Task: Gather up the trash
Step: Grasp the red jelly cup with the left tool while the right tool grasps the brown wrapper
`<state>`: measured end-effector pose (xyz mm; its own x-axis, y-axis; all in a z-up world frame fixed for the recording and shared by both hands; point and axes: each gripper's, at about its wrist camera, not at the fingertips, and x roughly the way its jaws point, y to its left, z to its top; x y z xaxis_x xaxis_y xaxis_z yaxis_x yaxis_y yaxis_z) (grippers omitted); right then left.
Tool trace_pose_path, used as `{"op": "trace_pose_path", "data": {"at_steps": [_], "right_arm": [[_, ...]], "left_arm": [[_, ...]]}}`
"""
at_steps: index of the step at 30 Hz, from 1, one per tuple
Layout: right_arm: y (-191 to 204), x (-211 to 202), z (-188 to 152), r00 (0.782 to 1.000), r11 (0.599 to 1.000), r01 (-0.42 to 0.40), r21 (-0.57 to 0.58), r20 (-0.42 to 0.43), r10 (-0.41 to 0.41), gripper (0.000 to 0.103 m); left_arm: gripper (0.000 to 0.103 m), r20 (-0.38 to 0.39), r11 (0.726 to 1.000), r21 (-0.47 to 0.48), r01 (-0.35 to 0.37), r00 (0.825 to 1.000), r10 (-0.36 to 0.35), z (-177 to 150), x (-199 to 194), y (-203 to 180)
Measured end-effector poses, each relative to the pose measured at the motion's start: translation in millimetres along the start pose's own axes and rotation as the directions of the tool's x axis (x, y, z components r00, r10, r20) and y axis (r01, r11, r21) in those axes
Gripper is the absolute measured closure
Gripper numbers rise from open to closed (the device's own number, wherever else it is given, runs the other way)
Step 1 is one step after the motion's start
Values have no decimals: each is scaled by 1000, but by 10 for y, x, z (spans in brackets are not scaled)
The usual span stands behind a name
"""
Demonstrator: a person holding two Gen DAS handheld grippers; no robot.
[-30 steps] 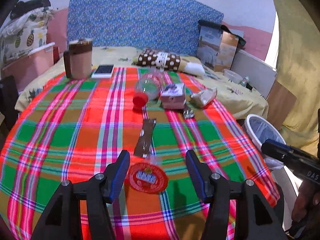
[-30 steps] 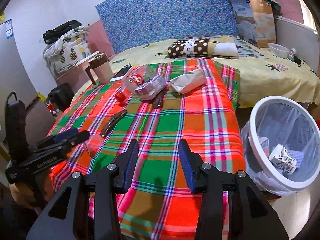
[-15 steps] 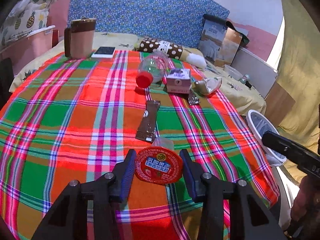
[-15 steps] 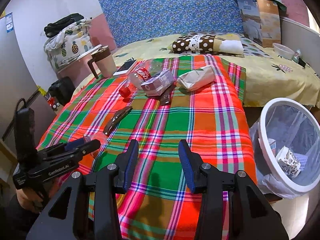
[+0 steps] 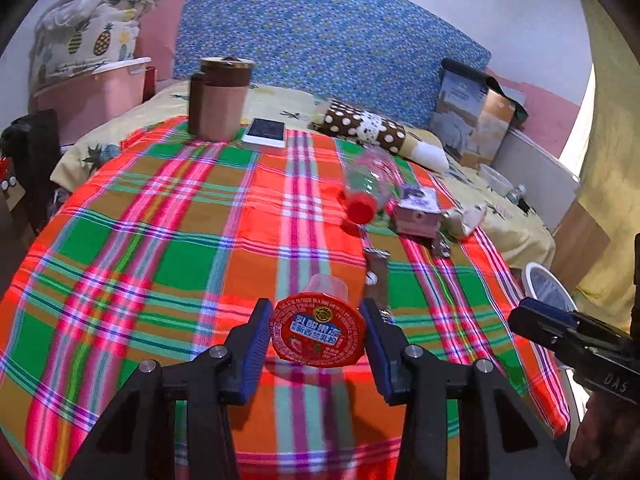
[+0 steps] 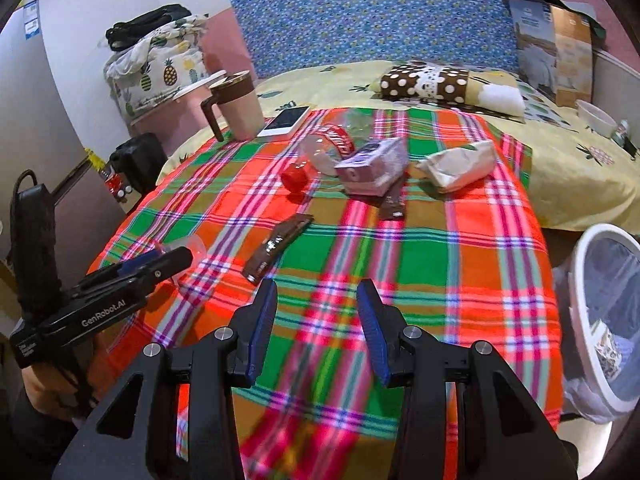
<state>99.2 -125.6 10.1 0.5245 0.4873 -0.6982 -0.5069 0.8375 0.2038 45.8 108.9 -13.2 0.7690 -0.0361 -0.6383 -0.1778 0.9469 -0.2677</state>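
Now clamping a jelly cup in the left gripper, lifted just above the plaid cloth.
Jaws just closed in, pads pressed on the red lid's edges. Right gripper released, jaws parted over bare cloth, gripping nothing. Farther back: bottle, carton, two brown wrappers. Bin beside the cloth's right edge.

Bright, fisheye-warped, slight motion blur

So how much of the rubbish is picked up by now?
Done: some scraps lie in the white bin. In hand: the left tongs have just closed around a red-lidded jelly cup. Left: bottle, small carton, crumpled bag, two brown wrappers.
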Motion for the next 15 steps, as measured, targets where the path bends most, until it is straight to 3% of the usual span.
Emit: {"op": "trace_pose_path", "data": {"at_steps": [15], "right_arm": [[387, 677, 180, 996, 1000, 8, -1, -88, -8, 59]], "left_arm": [[58, 13, 998, -67, 3, 1000, -2, 73, 19, 466]]}}
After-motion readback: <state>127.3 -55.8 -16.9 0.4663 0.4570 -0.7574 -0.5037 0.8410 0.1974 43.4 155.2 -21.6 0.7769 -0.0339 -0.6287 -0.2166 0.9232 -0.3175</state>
